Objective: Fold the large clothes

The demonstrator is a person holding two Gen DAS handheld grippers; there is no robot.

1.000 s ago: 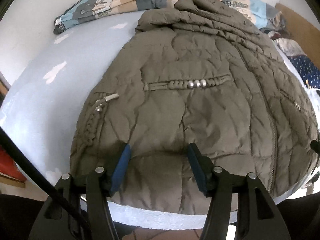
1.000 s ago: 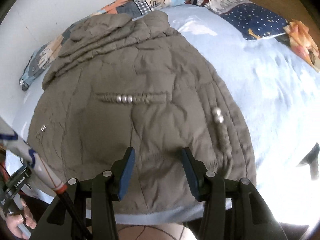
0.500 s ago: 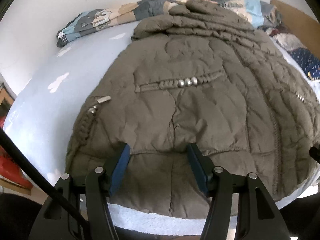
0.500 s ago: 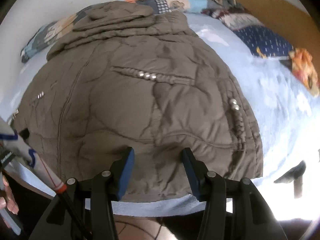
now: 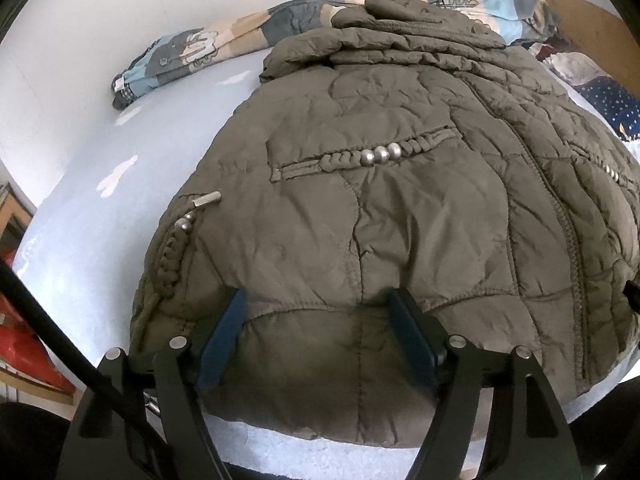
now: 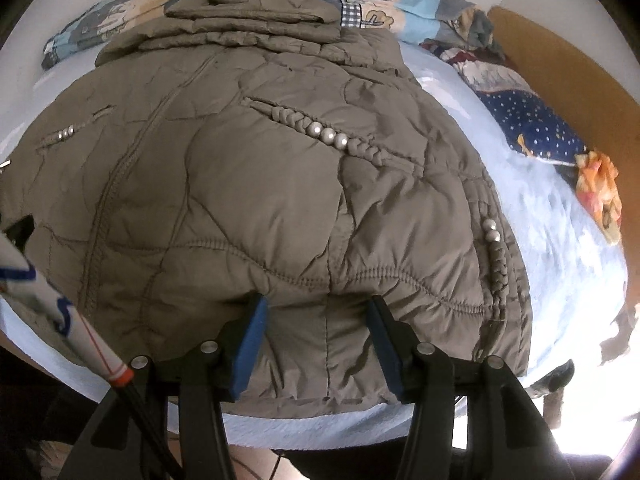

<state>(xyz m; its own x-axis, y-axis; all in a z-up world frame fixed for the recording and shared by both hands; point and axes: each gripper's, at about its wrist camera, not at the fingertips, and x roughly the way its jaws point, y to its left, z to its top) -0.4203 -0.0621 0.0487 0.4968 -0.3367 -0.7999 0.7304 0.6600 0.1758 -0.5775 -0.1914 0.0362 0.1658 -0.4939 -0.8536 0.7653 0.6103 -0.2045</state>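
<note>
Left wrist view, pale blue bed (image 5: 80,240), white wall (image 5: 80,20), olive jacket (image 5: 400,220), both tongs just widening, spread apart

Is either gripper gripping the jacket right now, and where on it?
Neither. The left gripper and right gripper stand open over the jacket's hem, their jaws just opening.

The jacket (image 5: 400,208) is matt, crinkled quilted cloth with shiny metal beads (image 5: 382,155) on braided pocket trim. It lies on a fuzzy pale-blue bedsheet (image 5: 80,240); at upper right, a smooth wooden headboard (image 6: 560,80).
</note>
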